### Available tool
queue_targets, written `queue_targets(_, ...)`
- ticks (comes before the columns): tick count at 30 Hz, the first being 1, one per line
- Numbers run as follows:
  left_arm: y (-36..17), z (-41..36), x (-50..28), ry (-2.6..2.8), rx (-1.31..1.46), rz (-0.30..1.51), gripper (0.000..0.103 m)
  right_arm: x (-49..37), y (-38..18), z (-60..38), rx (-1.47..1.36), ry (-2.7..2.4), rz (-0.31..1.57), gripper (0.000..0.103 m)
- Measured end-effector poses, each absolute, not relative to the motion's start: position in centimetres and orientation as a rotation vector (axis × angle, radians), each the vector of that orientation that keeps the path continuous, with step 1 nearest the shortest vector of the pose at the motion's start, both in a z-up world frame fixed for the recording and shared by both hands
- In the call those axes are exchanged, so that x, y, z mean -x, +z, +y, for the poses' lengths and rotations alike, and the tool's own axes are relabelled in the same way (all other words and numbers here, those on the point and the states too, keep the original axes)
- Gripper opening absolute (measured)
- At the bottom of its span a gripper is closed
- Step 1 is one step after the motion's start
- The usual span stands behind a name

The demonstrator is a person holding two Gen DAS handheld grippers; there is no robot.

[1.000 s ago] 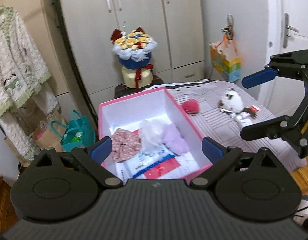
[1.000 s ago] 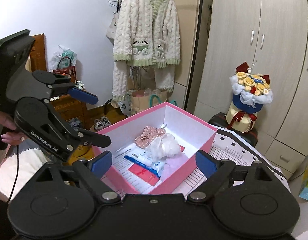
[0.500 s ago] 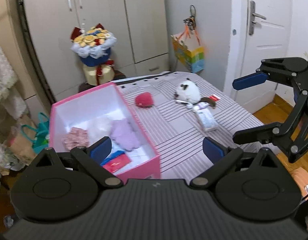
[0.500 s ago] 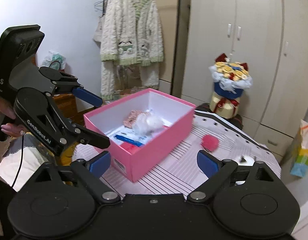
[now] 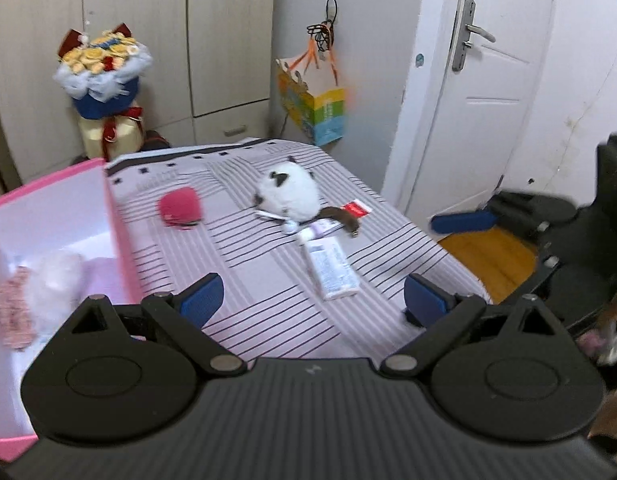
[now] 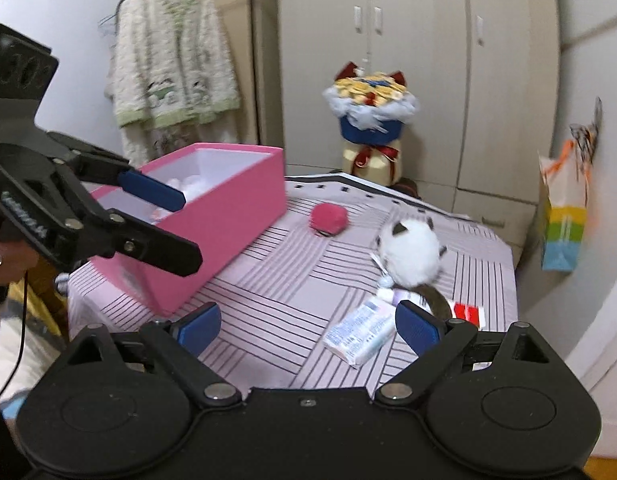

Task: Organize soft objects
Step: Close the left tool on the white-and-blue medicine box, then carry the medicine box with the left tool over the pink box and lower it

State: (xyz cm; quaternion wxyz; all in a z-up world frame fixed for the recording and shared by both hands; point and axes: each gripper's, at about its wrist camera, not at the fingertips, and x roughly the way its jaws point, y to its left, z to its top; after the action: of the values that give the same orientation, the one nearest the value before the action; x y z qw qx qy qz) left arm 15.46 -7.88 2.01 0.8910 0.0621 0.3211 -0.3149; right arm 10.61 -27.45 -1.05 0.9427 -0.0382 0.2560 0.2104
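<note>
— What are you looking at right now?

— I'm holding both claws above the striped table (image 6: 268,280). The left gripper (image 5: 312,298) is spread wide and carrying nothing; the right gripper (image 6: 308,326) is spread wide and bare too. The pink box (image 6: 228,216) is sitting at the table's left end, with soft pieces lying inside it.

— And what is waiting outside it?

— The red pouf (image 5: 179,209) is lying just beside the box wall. The white plush (image 6: 408,250) is resting farther right, touching a small pile of packets.

— How are you planning the pickup?

— I'm judging the plush is next. I'm aiming to straddle its round body from above, clear of the tissue pack (image 6: 360,334), and squeeze gently.
</note>
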Motion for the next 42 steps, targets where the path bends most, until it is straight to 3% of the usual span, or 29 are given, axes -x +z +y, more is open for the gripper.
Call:
queue_targets(4,-0.4,-10.0,-16.9,-0.637,-0.099,0.677,0.094,-12.0,-4.0,-27.9,0.033,0.409,0.513,0.096)
queue_targets(8,-3.2,-11.3,-18.9,-0.649,-0.035,0.762,0.080,-13.7,-6.9,-27.7,0.016,0.377,0.524,0.095)
queue_targets(10,-4.5,-12.0,-19.9,-0.651,-0.004,0.794,0.078,-14.2,-7.8,-27.5,0.066,0.348,0.523,0.094)
queue_targets(19,-7.8,-14.4,-21.9,-0.624,-0.012,0.747,0.061,-16.1,-10.4,-27.1,0.072,0.322,0.534,0.089)
queue_targets(21,-8.2,-14.6,-22.6,-0.628,0.005,0.772,0.054,-16.5,-10.8,-26.7,0.080,0.317,0.536,0.088)
queue_targets(25,-9.2,-14.7,-23.3,-0.656,0.032,0.810,0.042,-16.7,-11.2,-26.5,0.048,0.319,0.533,0.061)
queue_targets(42,-8.7,-14.7,-18.9,-0.578,-0.031,0.735,0.042,-14.3,-10.8,-25.1,-0.024,0.277,0.497,0.056)
